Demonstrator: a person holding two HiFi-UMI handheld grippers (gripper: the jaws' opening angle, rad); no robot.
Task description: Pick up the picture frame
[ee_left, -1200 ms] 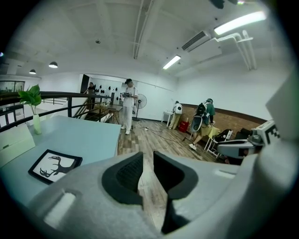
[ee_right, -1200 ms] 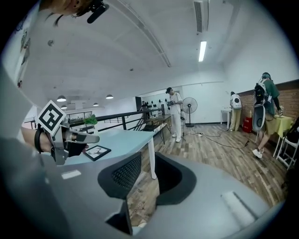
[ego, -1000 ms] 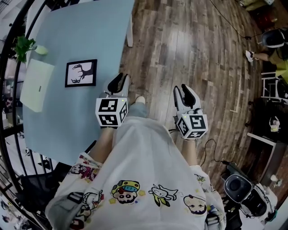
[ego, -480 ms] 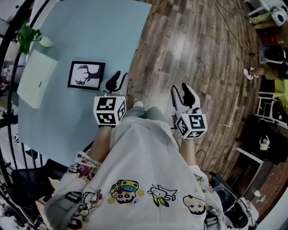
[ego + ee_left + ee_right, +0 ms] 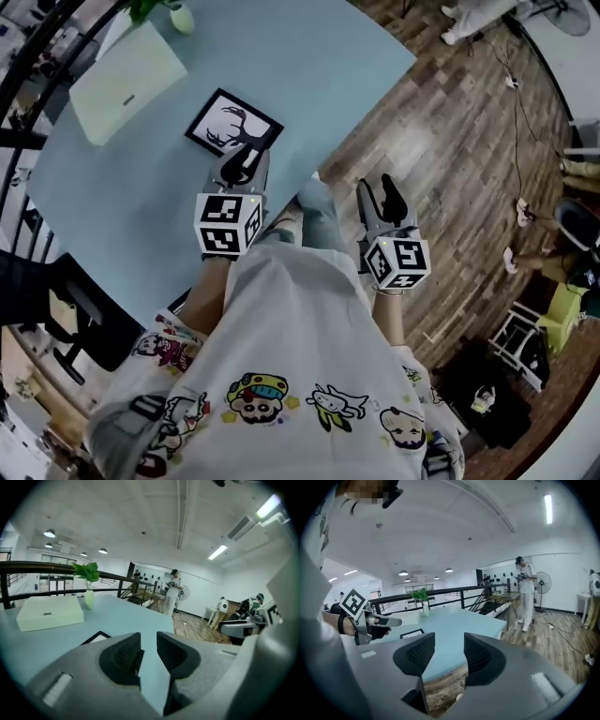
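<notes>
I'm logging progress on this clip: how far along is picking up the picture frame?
Done: nothing lifted; the picture frame lies flat on the blue table. In hand: the left tool is at the frame's near edge, jaws apart with only tabletop between them; the right tool, jaws opening and empty, hangs beside the table. Left: close on the frame and lift it.

No lettering, numbers or brand marks can be read.
</notes>
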